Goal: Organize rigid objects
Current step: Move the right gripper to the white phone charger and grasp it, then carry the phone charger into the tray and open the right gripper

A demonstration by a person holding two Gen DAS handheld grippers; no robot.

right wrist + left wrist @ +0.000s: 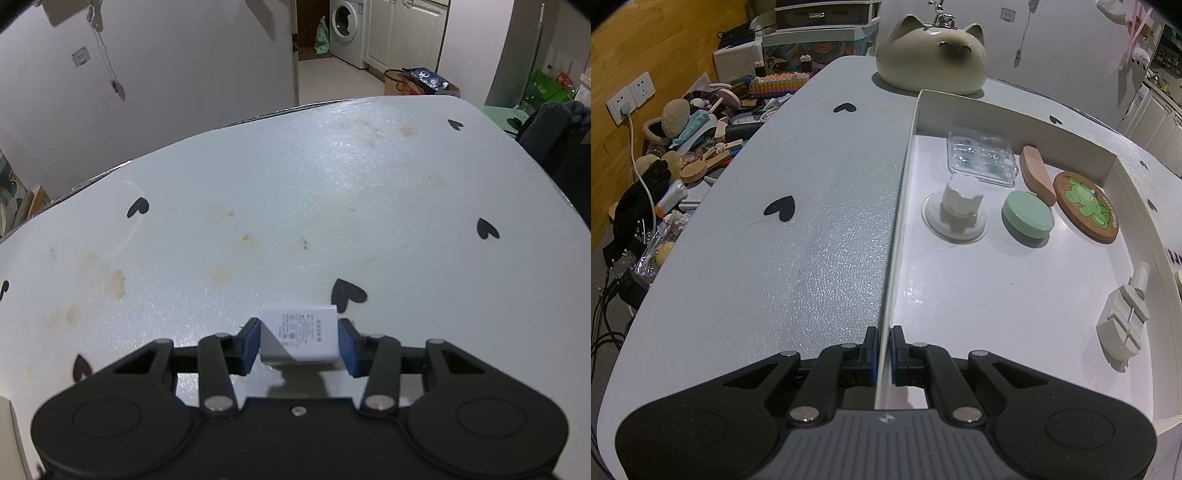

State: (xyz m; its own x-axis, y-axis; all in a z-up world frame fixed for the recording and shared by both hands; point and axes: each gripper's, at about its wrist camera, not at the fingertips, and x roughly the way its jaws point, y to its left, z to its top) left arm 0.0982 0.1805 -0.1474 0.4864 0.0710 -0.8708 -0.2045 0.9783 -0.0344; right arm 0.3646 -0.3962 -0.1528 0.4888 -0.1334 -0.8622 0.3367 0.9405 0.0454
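Right wrist view: right hand-held gripper (299,341) sits low over the counter (332,206), jaws straddling a white charger block (299,338) that lies on the counter just this side of a black heart print (347,293). Blue pads (248,345) are close on both sides of the block; cannot tell if they press yet, a slim gap seems left, so I read it as not clamped.

Step in hand, by my read: picking up the charger block. Next move likely calls for finishing the squeeze square on the block's flat sides, lifting, then carrying it over to the tray.

Left wrist view: left hand-held gripper (882,352) is clamped together on the near-left wall of a white cardboard tray (1071,134), pads either side of the thin wall, steadying it.

Tray contents, relative to the tray:
- clear plastic blister case (980,157) at the far wall
- cork wedge (1038,173) just beside it, toward the far-right corner
- round frog coaster (1087,205) leaning near the right wall
- mint green round tin (1027,218) mid-tray
- white suction cup knob (956,210) beside the tin, wall side
- grey-white clamp tool (1123,314) by the right wall, near end

Behind the tray's far wall stands a cat-shaped ceramic jar (931,55).
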